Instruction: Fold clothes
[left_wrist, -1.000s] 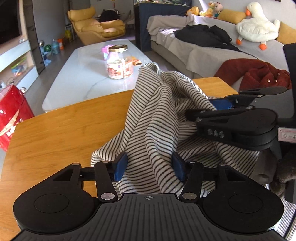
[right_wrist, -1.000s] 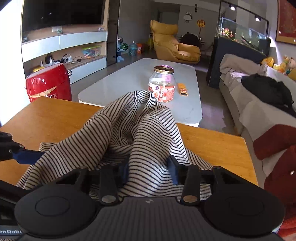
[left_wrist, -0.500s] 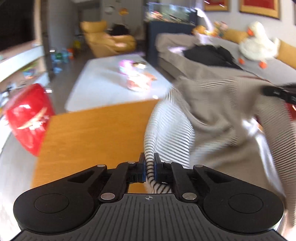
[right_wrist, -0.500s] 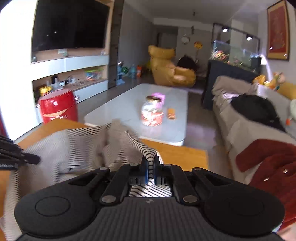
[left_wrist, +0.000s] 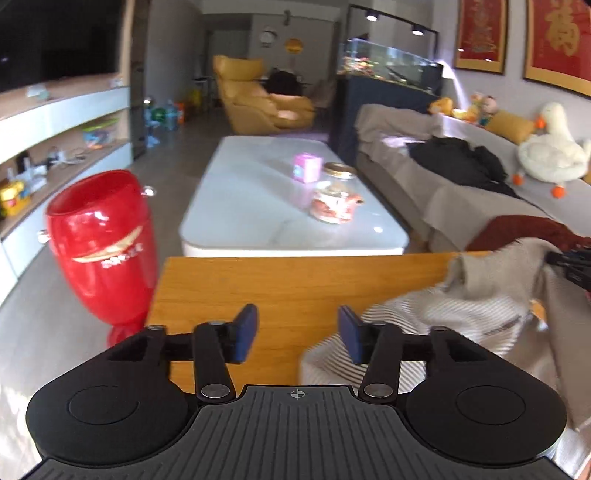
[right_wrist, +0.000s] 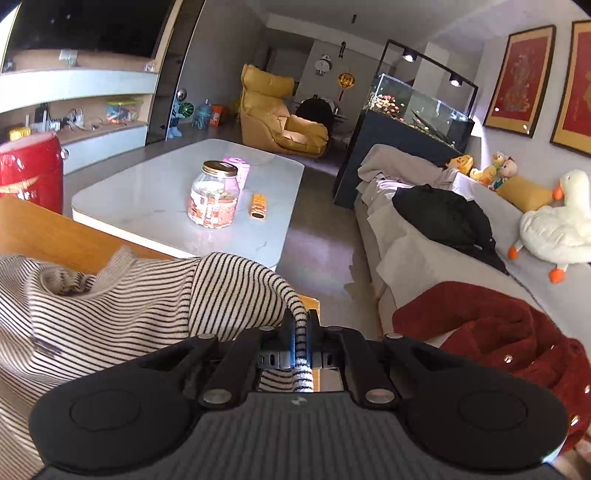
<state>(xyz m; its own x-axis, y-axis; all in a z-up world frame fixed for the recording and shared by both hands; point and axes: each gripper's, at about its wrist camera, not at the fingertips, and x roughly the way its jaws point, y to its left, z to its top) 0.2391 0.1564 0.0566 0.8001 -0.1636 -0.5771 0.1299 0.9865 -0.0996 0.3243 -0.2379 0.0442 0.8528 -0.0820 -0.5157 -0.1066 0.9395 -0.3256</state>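
Clearly soft and light, the striped sweater (right_wrist: 122, 310) slumps on the worktop's (left_wrist: 295, 284) right side, one fold pinched in the closed right tongs (right_wrist: 301, 332) while the left tongs (left_wrist: 297, 334) gape empty; hems grip best.

Your work surface is a wooden table (left_wrist: 295, 284) with an orange-brown top. The striped top (right_wrist: 122, 310) lies rumpled on its right part, one fold lifted off the wood; the left part shows bare board. Beyond its far edge stands a white coffee table (right_wrist: 147, 192) carrying a gold-lidded jar (right_wrist: 213, 199), a pink box (left_wrist: 306, 168) and a small orange packet (right_wrist: 258, 206).
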